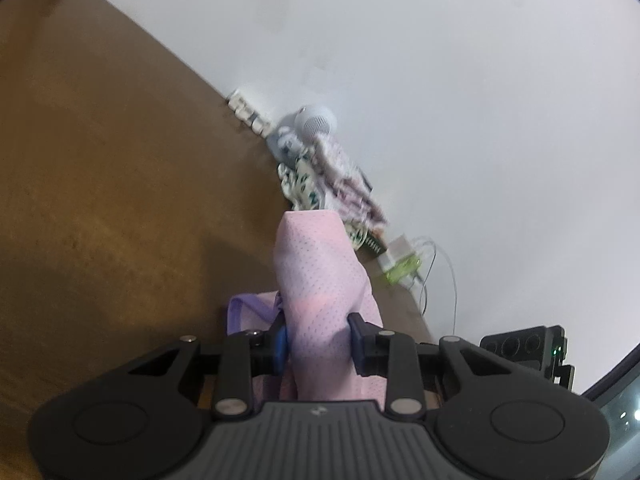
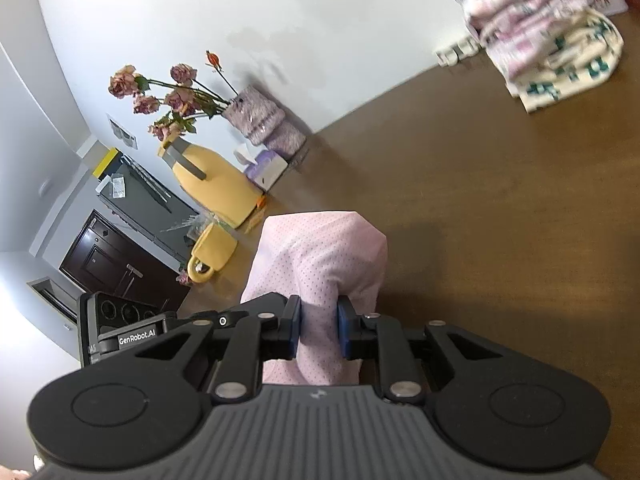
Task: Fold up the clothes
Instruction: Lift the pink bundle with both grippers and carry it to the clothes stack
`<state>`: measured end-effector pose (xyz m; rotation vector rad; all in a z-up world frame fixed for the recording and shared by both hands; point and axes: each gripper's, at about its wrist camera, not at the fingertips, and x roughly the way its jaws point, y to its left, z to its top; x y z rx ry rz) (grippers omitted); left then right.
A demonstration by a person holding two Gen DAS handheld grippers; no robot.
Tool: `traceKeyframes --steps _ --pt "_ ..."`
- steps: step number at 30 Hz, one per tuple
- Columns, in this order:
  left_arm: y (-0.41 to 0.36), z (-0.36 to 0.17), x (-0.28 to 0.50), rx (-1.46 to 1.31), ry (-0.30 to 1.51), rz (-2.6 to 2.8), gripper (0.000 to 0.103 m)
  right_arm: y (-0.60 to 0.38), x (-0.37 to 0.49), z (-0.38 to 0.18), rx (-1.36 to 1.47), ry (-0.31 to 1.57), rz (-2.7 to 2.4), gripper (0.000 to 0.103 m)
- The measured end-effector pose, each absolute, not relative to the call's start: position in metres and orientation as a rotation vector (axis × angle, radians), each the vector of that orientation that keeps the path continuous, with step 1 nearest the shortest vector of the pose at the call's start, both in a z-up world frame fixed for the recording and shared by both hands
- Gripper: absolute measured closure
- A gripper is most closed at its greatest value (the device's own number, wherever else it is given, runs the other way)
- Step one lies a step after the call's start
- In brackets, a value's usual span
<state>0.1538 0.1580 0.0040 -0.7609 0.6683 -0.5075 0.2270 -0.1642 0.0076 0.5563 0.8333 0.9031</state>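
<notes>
Pink mesh garment (image 1: 324, 280) pinched in both sets of jaws at once and lifted clear of the brown tabletop (image 1: 120, 160), a shadow thrown on the wood beneath. Left gripper (image 1: 318, 344) clamped on a bunched ridge of the cloth, blue pads pressing from either side; a lavender edge of fabric (image 1: 248, 312) trailing down beside its left finger. Right gripper (image 2: 318, 330) likewise closed on a gathered fold of the same pink garment (image 2: 320, 264), cloth bulging forward past the fingertips and draping back under the jaws.

In each wrist view, cloth running straight ahead along the fingers, so the garment's span presumably stretched between the two grippers, neither one nearer than the other. Rest of the garment hidden below the tools; how much hangs, and whether any fold already sits in it, impossible to tell.

Pile of patterned clothes (image 2: 548, 40) stacked at the far edge of the tabletop against the white wall, well apart from the held piece; same pile (image 1: 332, 184) ahead of the left gripper. Vase of dried roses (image 2: 256, 120) and yellow jug (image 2: 216, 184) off to the right gripper's left side.

Likely hinge of any coming move: keeping both pinches level so the cloth between stays taut over open tabletop.
</notes>
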Motion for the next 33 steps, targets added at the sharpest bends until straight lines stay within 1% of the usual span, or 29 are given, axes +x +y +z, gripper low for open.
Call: traceKeyframes --steps 5,10,15,20,23,26,28,33 --pt "0.165 0.023 0.169 -0.798 0.597 -0.486 0.074 -0.156 0.244 0.029 0.543 0.797 0.915 0.085" --pt "0.162 0.065 0.210 -0.792 0.498 -0.463 0.075 -0.147 0.278 0.069 0.532 0.722 0.929 0.085" --pt "0.140 0.107 0.285 -0.767 0.452 -0.466 0.076 -0.153 0.336 0.115 0.536 0.632 0.910 0.085" --pt "0.094 0.098 0.366 -0.783 0.500 -0.483 0.076 -0.187 0.405 0.139 0.565 0.562 0.834 0.085" --pt "0.065 0.092 0.414 -0.794 0.531 -0.492 0.075 -0.219 0.447 0.130 0.622 0.551 0.777 0.085" --pt "0.038 0.081 0.454 -0.806 0.567 -0.499 0.076 -0.248 0.476 0.106 0.668 0.574 0.716 0.085" --pt "0.023 0.062 0.464 -0.820 0.605 -0.498 0.076 -0.264 0.489 0.088 0.690 0.598 0.678 0.085" --pt "0.012 0.032 0.455 -0.862 0.643 -0.508 0.076 -0.287 0.501 0.049 0.735 0.631 0.642 0.085"
